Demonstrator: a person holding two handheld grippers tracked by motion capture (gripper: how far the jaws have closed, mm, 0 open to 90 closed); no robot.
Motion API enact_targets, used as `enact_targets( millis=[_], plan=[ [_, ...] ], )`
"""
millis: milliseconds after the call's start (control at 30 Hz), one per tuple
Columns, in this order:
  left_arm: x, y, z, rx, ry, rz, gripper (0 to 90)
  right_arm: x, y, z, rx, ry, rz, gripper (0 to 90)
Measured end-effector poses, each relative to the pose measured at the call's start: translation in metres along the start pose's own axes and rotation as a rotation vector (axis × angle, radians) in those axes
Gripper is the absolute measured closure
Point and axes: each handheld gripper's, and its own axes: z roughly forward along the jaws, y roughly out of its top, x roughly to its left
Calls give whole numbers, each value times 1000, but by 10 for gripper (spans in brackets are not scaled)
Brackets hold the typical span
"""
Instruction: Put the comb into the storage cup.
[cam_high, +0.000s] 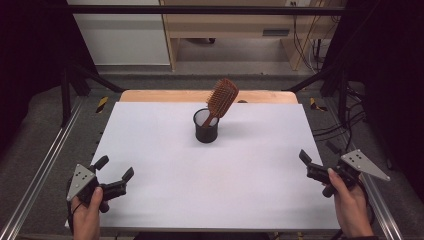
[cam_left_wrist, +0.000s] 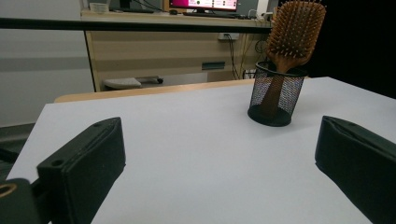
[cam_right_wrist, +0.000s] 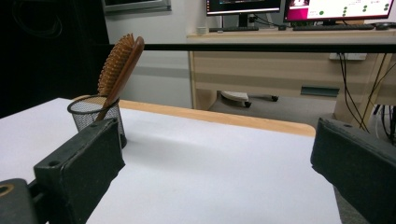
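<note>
A black mesh cup (cam_high: 206, 127) stands upright near the middle of the far half of the white table (cam_high: 165, 165). A wooden paddle hairbrush (cam_high: 222, 96) stands in it handle down, head leaning right. My left gripper (cam_high: 116, 167) is held at the near left of the table, open with nothing between its jaws. My right gripper (cam_high: 318, 151) is at the near right edge, open too. In the left gripper view the cup (cam_left_wrist: 275, 95) and brush (cam_left_wrist: 295, 29) are far ahead, right of my gripper (cam_left_wrist: 219, 154). The right gripper view has the cup (cam_right_wrist: 88, 112) and brush (cam_right_wrist: 119, 63) at far left, beyond my gripper (cam_right_wrist: 215, 158).
A wooden strip (cam_high: 207, 96) runs along the table's far edge. Metal frame rails (cam_high: 45, 160) flank the table, and a black bar (cam_high: 200, 9) crosses above the far side. A wooden desk (cam_right_wrist: 289, 70) with monitors stands beyond, cables at the right.
</note>
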Motion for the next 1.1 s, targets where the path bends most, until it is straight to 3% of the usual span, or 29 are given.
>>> enact_targets(
  millis=[200,400,1100],
  plan=[
    [5,-1,-3,-8,12,-35,19,2,-17,-8,11,8,2,25],
    [5,-1,-3,-12,9,-32,19,4,-31,-8,31,9,14,26],
    [5,0,-4,-26,-7,-25,20,35,-51,15,95,92,-28,30]
  ],
)
